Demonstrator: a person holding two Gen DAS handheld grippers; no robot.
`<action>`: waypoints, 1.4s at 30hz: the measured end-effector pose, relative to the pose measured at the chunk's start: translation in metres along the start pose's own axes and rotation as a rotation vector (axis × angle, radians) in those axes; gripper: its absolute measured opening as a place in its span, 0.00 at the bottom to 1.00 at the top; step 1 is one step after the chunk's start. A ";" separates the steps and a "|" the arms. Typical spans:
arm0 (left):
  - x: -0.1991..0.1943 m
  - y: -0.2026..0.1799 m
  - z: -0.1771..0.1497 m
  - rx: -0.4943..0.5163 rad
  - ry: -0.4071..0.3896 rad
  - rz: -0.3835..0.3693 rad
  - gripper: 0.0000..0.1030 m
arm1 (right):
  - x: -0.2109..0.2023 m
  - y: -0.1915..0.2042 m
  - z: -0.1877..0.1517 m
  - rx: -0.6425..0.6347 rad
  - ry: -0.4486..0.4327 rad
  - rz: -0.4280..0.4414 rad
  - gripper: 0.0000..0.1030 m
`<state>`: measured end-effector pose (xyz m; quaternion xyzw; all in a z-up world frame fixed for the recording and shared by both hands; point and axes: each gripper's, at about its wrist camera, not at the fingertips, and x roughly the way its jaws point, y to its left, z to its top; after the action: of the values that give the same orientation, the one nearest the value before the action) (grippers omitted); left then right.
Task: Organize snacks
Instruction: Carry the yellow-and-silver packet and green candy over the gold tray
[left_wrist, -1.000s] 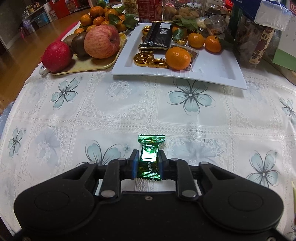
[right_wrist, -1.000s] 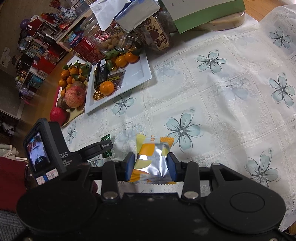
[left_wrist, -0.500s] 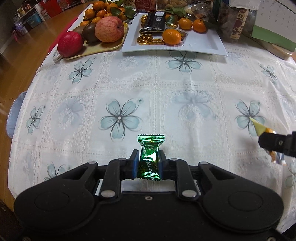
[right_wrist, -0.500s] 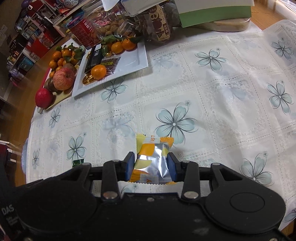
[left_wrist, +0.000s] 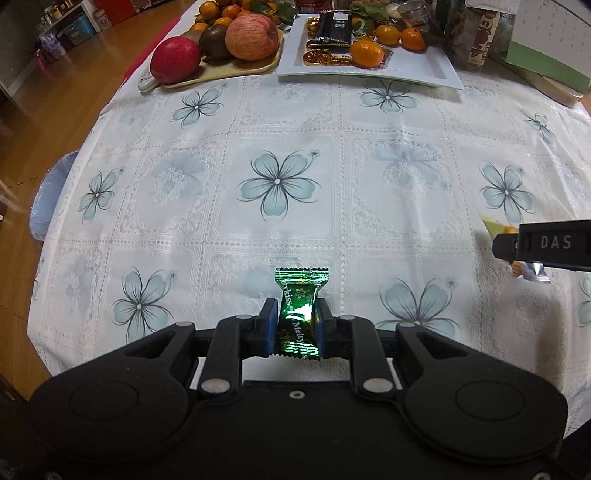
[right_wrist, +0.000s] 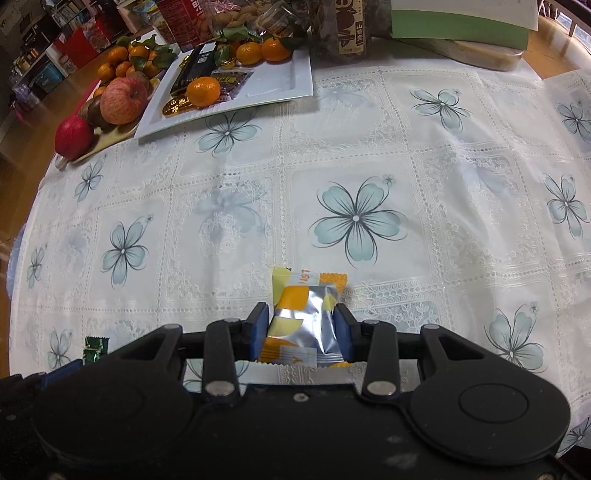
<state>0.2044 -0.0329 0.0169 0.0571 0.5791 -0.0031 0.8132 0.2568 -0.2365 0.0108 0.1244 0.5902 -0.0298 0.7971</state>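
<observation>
The left gripper (left_wrist: 297, 325) is pinched tight on a shiny green foil-wrapped candy (left_wrist: 298, 314), its long axis running forward beyond the pads. The right gripper (right_wrist: 301, 328) clamps a wider silver-and-orange foil snack packet (right_wrist: 304, 317) across its sides, crimped end forward. Both hang above the flowered lace tablecloth (left_wrist: 277, 155), probably headed for the white rectangular tray (left_wrist: 417, 68), well apart at the far edge.

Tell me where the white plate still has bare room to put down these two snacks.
The white plate is bare on its right half, between the mandarins and its right rim. Its left half is crowded with gold coins, a black packet and one mandarin. The tablecloth before the plate is also bare.
</observation>
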 end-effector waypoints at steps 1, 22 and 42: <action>-0.001 0.001 -0.001 -0.002 0.004 -0.008 0.27 | 0.001 0.001 -0.002 -0.010 -0.001 -0.008 0.39; -0.026 0.005 -0.078 0.022 -0.052 -0.001 0.27 | -0.056 -0.003 -0.102 -0.022 -0.188 -0.039 0.39; -0.029 0.015 -0.113 -0.028 -0.043 -0.021 0.26 | -0.091 -0.043 -0.163 0.157 -0.306 0.018 0.16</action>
<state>0.0897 -0.0092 0.0088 0.0396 0.5622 -0.0046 0.8261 0.0687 -0.2492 0.0461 0.1857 0.4567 -0.0871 0.8657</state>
